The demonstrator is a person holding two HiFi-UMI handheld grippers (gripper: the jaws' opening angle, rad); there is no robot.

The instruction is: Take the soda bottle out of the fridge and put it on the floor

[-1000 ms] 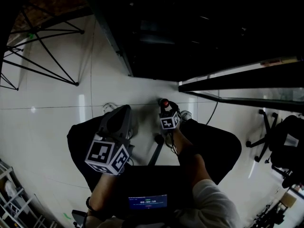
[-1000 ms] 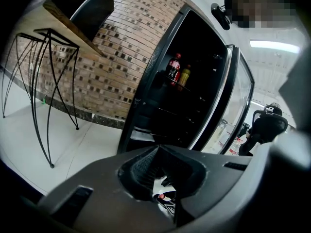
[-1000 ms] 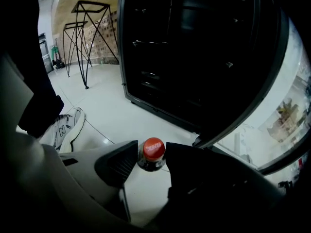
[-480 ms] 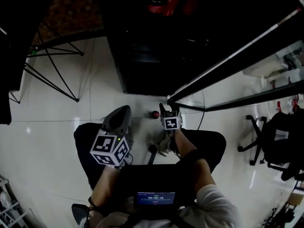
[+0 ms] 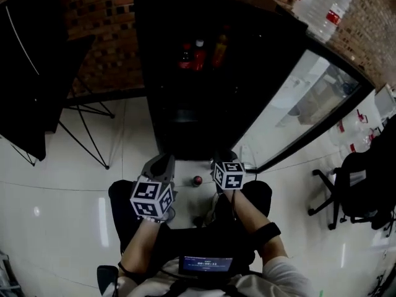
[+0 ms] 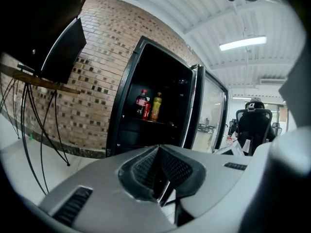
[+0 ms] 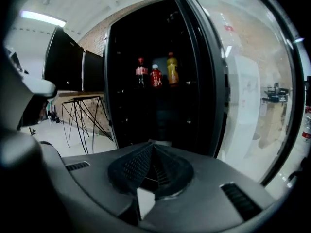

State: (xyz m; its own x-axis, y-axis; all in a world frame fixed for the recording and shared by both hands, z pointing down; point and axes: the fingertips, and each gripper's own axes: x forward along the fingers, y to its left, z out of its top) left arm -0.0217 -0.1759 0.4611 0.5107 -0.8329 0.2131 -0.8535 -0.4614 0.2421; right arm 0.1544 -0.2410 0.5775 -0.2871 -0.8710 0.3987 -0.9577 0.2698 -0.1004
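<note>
A soda bottle stands on the white floor, seen from above as a small red cap between my two grippers and below them. Neither gripper touches it. My left gripper is shut and empty. The jaws of my right gripper have just been closing with nothing between them, and they now stand shut. Both point at the open black fridge. On its shelf stand a cola bottle, a smaller red bottle and a yellow one.
The fridge's glass door hangs open to the right. A large water jug sits up on the right. A black office chair stands at the right, and a dark screen on thin metal legs at the left. A brick wall is behind.
Both grippers have risen from the floor. The right one has let go of the bottle, left it standing, and shut. The head view has lifted to take in the fridge shelf.
</note>
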